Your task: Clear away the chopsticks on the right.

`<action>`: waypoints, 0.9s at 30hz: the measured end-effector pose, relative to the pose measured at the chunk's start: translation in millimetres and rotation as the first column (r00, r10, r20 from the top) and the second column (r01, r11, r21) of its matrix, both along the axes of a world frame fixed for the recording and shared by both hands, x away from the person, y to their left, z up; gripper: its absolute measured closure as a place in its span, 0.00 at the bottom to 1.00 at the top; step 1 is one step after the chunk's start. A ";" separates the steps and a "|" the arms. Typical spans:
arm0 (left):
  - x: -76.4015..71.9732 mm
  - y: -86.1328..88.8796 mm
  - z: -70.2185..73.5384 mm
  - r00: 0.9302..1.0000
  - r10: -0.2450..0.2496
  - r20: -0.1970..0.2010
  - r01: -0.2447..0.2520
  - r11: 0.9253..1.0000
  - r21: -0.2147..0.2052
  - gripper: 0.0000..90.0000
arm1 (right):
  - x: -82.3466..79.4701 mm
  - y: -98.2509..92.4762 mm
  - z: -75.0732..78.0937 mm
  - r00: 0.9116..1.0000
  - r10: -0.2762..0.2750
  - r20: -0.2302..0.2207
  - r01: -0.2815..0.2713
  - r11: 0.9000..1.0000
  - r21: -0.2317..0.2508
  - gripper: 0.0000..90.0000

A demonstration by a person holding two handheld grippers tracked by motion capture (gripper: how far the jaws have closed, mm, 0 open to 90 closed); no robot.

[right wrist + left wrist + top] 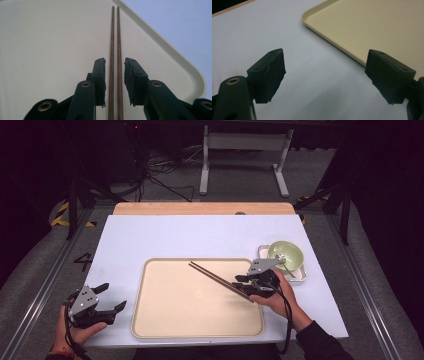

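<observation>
Right tool released, jaws straddling the pair of brown wooden chopsticks on the beige plastic tray, pads clear. Left tool spread wide above the white table. No readable writing.

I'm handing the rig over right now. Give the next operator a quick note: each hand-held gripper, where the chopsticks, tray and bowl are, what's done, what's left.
Left hand-held gripper: open, holding nothing, over the table left of the tray.
Right hand-held gripper: jaws slightly apart, straddling the chopsticks; pads look clear of them, so open.
Chopsticks: a pair side by side, lying on the tray toward its right side.
Green bowl: off the tray, at the table's right edge.
Done: chopsticks appear set down on the tray.
Left: probably back the right gripper away; the bowl is not on the tray.
</observation>
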State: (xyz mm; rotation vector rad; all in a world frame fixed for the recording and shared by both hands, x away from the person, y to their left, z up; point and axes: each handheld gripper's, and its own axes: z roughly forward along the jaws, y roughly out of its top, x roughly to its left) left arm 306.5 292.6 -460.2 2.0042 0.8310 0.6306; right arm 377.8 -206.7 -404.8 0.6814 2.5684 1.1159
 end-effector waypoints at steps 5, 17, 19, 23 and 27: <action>0.3 0.5 -0.7 1.000 0.001 -0.004 -0.001 1.000 -0.002 0.19 | 13.5 27.4 2.6 1.000 0.027 0.013 -0.027 1.000 -0.005 0.78; 1.7 0.1 -0.7 1.000 -0.011 -0.002 0.011 1.000 -0.007 0.19 | 57.5 95.7 -20.5 0.998 0.053 -0.033 -0.056 0.992 -0.110 0.72; 2.1 0.8 -0.8 1.000 -0.010 -0.002 0.010 1.000 -0.011 0.18 | 62.8 103.3 -25.0 0.998 0.046 -0.036 -0.050 0.991 -0.125 0.70; 2.7 1.0 -0.8 1.000 -0.011 0.001 0.011 1.000 -0.010 0.18 | 71.3 114.5 -33.4 0.999 0.022 -0.035 -0.027 0.987 -0.156 0.67; 3.0 0.2 -1.2 1.000 -0.013 -0.004 0.013 1.000 -0.008 0.18 | 79.4 116.7 -37.5 0.999 -0.019 -0.039 0.012 0.987 -0.159 0.69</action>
